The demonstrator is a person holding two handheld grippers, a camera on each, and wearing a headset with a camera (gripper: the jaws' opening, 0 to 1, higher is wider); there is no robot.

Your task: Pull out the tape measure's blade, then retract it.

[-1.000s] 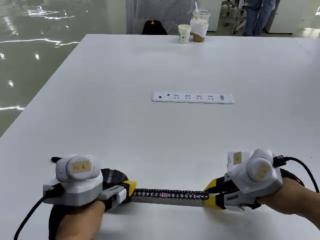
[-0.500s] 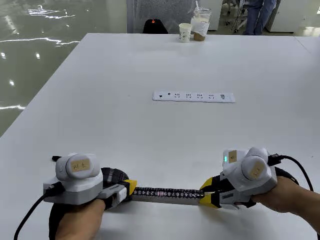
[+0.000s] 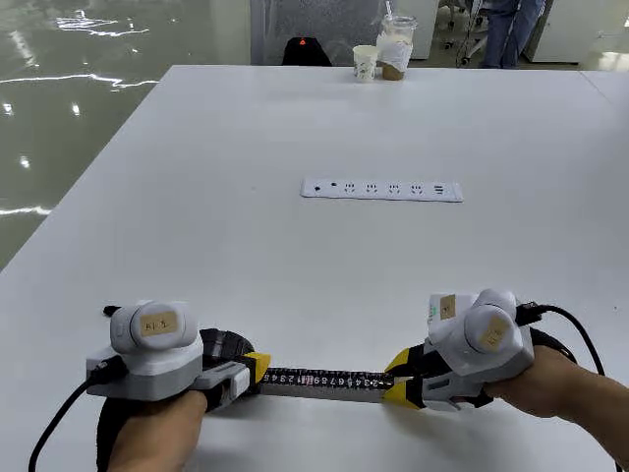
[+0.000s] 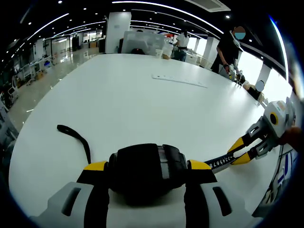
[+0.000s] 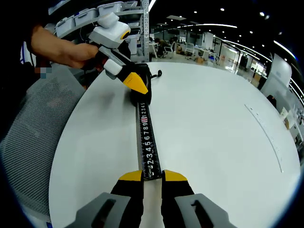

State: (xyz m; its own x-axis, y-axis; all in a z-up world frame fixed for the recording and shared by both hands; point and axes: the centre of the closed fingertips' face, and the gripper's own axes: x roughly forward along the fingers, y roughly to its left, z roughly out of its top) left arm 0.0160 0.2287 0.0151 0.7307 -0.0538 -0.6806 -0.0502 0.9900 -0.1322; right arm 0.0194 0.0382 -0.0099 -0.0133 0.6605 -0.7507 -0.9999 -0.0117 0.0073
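Nearest the person, the left gripper [image 3: 251, 369] clamps its yellow-tipped jaws around the rounded black tape measure case [image 4: 145, 168], which rests on the smooth white table [image 3: 295, 128]. The flat, dark blade [image 5: 146, 147] with pale numerals runs across to the right gripper [image 5: 152, 176], whose jaws pinch its end. Beyond lies a long white power strip [image 3: 381, 189], and a small paper cup [image 3: 364, 65] stands at the far edge

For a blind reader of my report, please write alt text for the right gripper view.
The right tool pinches the end of a tape measure's blade, which stretches over the white table to the black case clamped by the left tool.
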